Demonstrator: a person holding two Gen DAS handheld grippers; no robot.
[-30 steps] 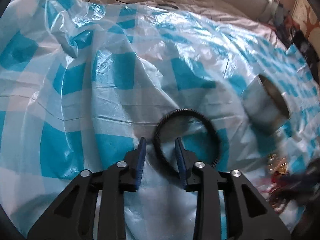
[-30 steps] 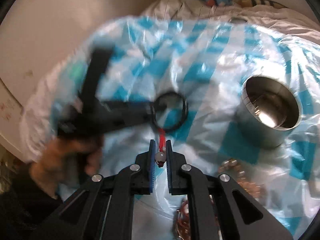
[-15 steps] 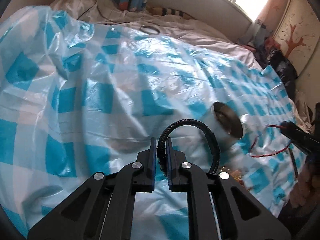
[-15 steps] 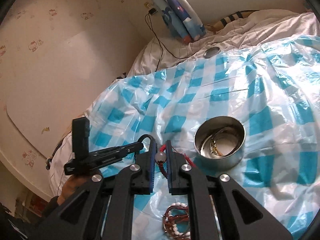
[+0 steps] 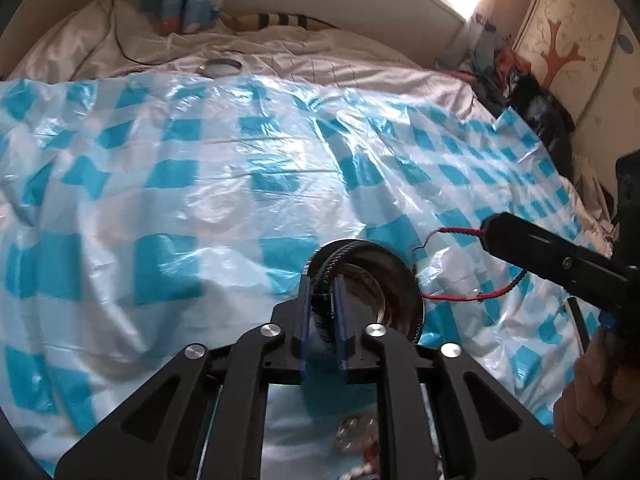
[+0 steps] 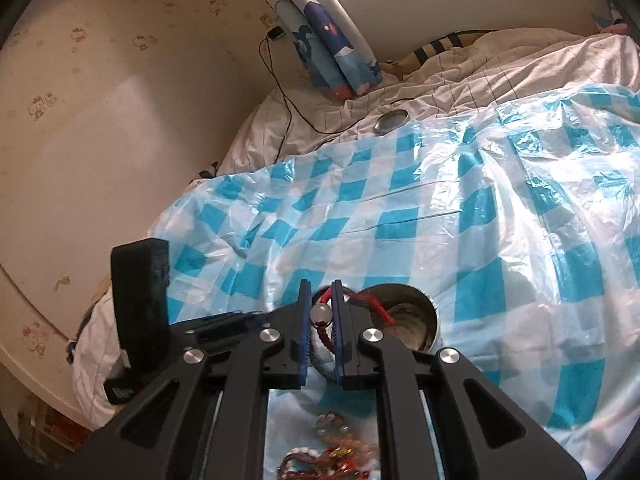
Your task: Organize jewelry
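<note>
My left gripper [image 5: 322, 280] is shut on a black braided bracelet [image 5: 330, 270] and holds it over the steel bowl [image 5: 404, 276]. The bracelet's loop hangs in front of the bowl's mouth. My right gripper [image 6: 321, 286] is shut on a red cord bracelet with a white bead [image 6: 321, 313], close above the same bowl [image 6: 420, 312]. In the left wrist view the right gripper [image 5: 486, 232] comes in from the right, and the red cord [image 5: 456, 299] trails from it beside the bowl. The left gripper's body [image 6: 140, 304] shows at the left of the right wrist view.
A blue-and-white checked plastic sheet [image 5: 200, 200] covers the bed. A pile of beaded jewelry [image 6: 328, 452] lies on it just below the grippers, also visible in the left wrist view [image 5: 356, 440]. A small round metal lid [image 5: 220, 67] lies on the white bedding beyond the sheet.
My left gripper closed on the black bracelet, lifted it off the sheet and carried it over the bowl. My right gripper rose with the red cord bracelet and came to the bowl too.
</note>
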